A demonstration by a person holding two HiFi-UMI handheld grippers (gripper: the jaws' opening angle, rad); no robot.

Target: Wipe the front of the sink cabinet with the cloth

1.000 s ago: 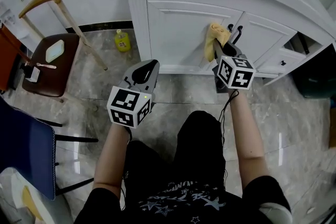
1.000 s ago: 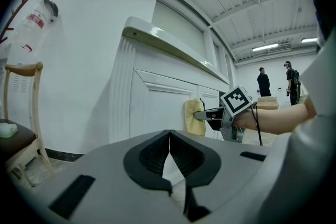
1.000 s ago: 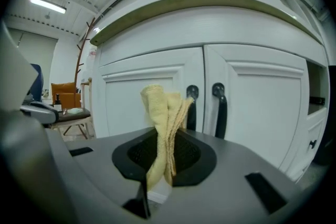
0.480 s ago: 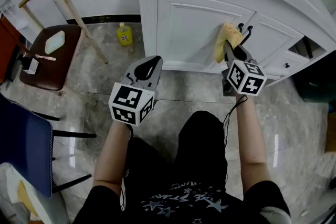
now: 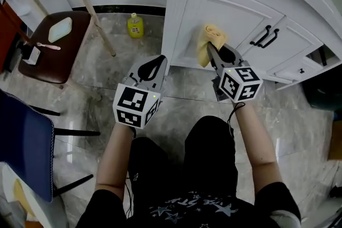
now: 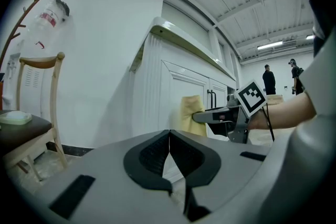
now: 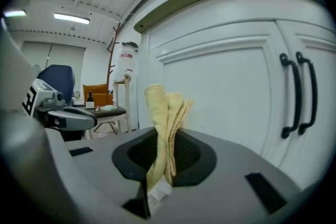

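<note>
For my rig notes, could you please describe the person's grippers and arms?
The left gripper and right gripper are grey shells with black-lined jaws, each bearing a white cube of black square markers. A black cable hangs from the right one. Sleeves are short and black.

floor [image 5: 96, 75]: glossy grey-beige marble tile, reflections on it. standing on it: white sink cabinet [image 5: 235, 13] at top right, small yellow bottle [image 5: 135, 25] near the cabinet's left corner, by the black baseboard [image 5: 107, 8]. wooden chair [image 5: 59, 61] at left, legs on the tile; its brown seat carries a pale rectangular pad [image 5: 59, 29] and a small white box [image 5: 33, 54]. blue chair [image 5: 24, 147] at far left.
</note>
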